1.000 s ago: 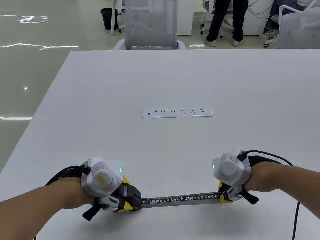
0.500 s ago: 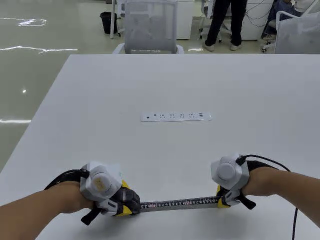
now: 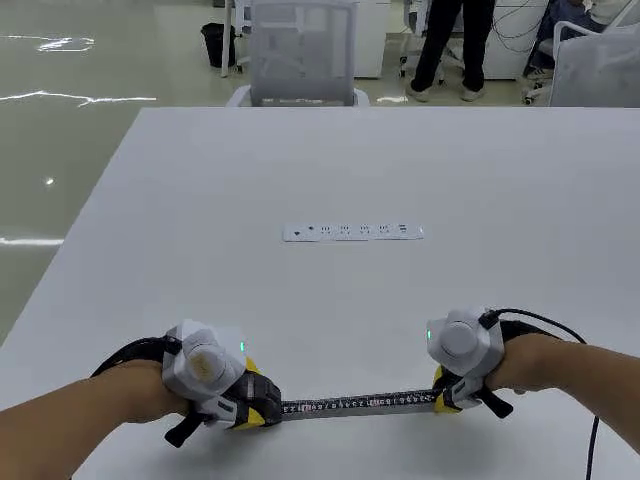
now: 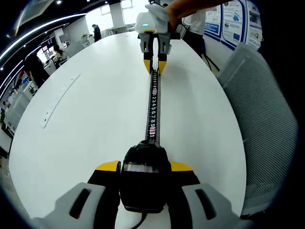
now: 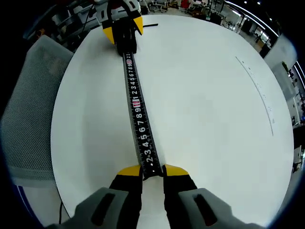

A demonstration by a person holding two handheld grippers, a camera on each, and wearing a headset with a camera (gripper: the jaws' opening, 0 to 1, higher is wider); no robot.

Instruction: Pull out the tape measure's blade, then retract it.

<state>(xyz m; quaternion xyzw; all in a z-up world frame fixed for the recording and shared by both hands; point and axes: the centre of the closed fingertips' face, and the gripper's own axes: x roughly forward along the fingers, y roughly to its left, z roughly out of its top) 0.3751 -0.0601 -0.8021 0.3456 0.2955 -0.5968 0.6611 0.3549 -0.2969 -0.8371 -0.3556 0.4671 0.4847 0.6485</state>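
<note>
White tabletop (image 3: 400,160) runs wide up to a mesh chair (image 3: 300,50) at the far edge, with a flat power strip (image 3: 352,232) lying near its middle. Close to the front edge, the left gripper (image 4: 144,168) has its jaws closed round the black tape measure case (image 4: 144,183), which rests on the tabletop. Well apart from it, the right gripper (image 5: 152,171) is pinched narrow on the end of the blade (image 5: 137,114) (the lowest numbers sit just ahead of its yellow tips). Between the two, the blade lies stretched flat and straight. By my reading the pull-out is at or near its end and retraction has not begun. The next move calls for walking the right gripper back toward the case, keeping hold so the blade feeds in evenly rather than snapping.
</note>
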